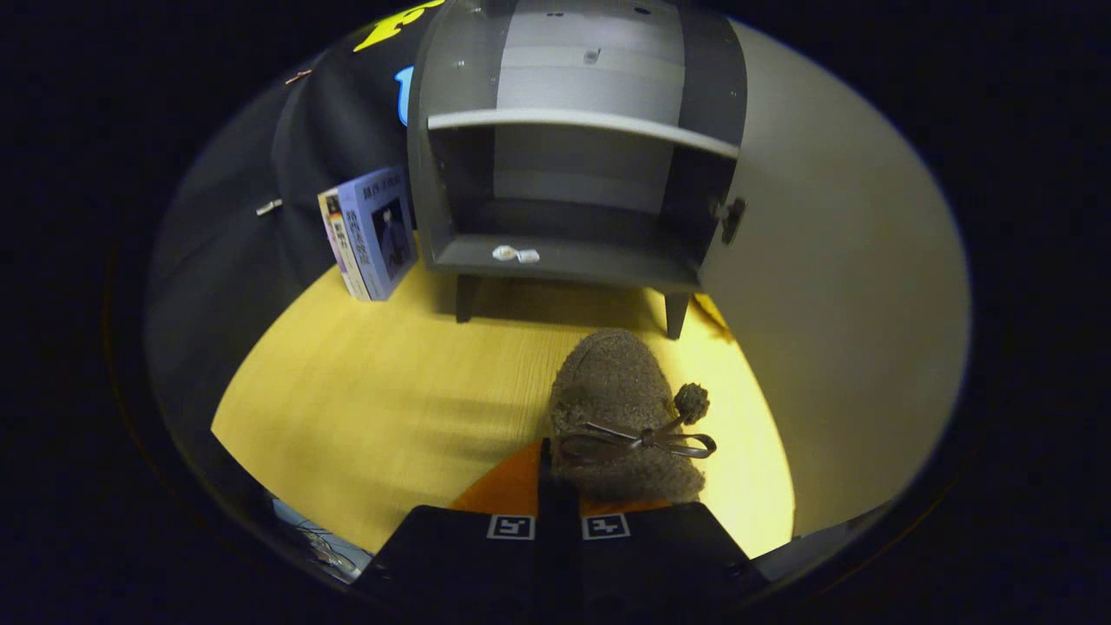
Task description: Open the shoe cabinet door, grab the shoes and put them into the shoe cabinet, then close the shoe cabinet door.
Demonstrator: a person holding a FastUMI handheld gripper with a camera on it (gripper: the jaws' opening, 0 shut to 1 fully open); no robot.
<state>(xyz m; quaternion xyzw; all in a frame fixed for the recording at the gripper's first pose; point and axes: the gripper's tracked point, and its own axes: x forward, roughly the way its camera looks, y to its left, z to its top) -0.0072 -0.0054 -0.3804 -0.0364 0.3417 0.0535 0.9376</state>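
A brown fuzzy shoe [621,395] with a leather bow and a pom-pom sits just ahead of my fingers, its toe pointing at the cabinet. My gripper [548,464] is shut on the shoe at its heel end, the fingers almost together on its rim. Beyond the shoe stands the grey shoe cabinet [573,174] on short legs. Its door [833,295] is swung wide open to the right. Inside are an upper shelf [581,121] and a bottom board [599,258], on which a small white scrap [515,253] lies.
Two books [369,233] lean upright just left of the cabinet. The yellow wooden surface [373,391] spreads out left of the shoe. The open door forms a wall close along the shoe's right side.
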